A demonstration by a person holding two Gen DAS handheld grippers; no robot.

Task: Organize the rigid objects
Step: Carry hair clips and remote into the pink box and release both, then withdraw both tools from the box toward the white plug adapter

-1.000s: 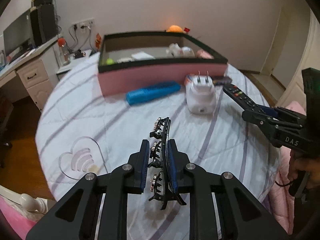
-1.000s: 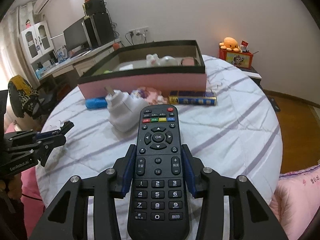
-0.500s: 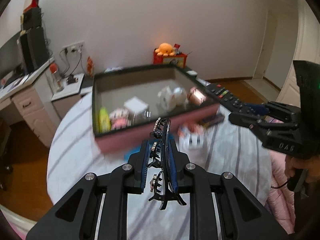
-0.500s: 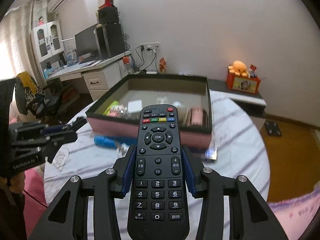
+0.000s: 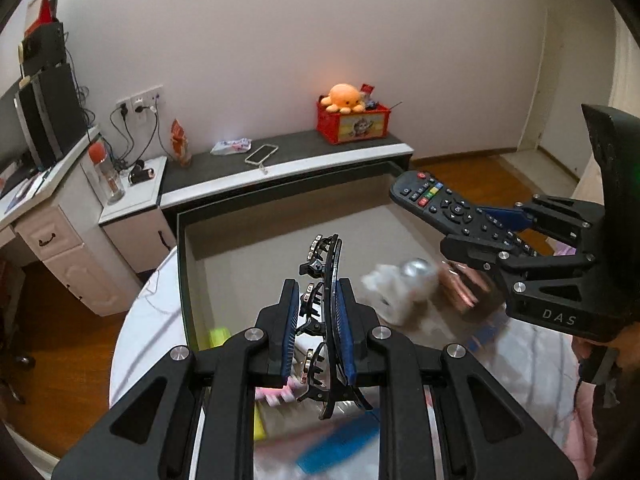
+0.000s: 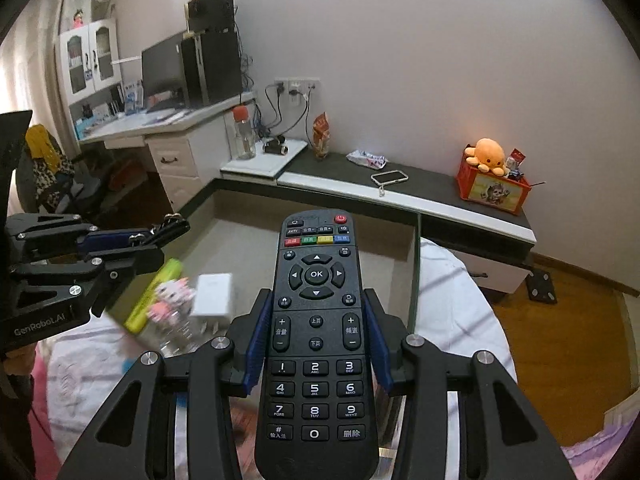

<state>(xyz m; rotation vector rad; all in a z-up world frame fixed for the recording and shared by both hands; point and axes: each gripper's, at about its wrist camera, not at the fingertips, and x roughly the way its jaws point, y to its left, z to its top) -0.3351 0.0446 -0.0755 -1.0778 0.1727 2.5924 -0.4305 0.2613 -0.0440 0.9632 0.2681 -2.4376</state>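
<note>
My left gripper [image 5: 318,328] is shut on a black hair claw clip [image 5: 326,280] and holds it above the open pink box [image 5: 240,264]. My right gripper [image 6: 316,336] is shut on a black TV remote [image 6: 316,320], also above the box [image 6: 248,240]. The remote shows in the left wrist view [image 5: 448,208] at the right, over the box's right side. The left gripper shows in the right wrist view [image 6: 132,248] at the left. Inside the box lie a green item [image 6: 156,292], a pink toy [image 6: 172,308], a white cube [image 6: 212,294], a white toy [image 5: 400,288] and a copper can [image 5: 460,292].
The box stands on a round table with a striped white cloth [image 6: 452,300]. A blurred blue object [image 5: 336,448] lies on the cloth in front of the box. Behind are a low dark shelf [image 5: 288,160] with a phone and a red toy crate [image 5: 352,122], and a desk [image 6: 168,136] at the left.
Both grippers have risen and moved forward from above the tabletop to over the open box, each still holding its object. The box now lies directly beneath them.
</note>
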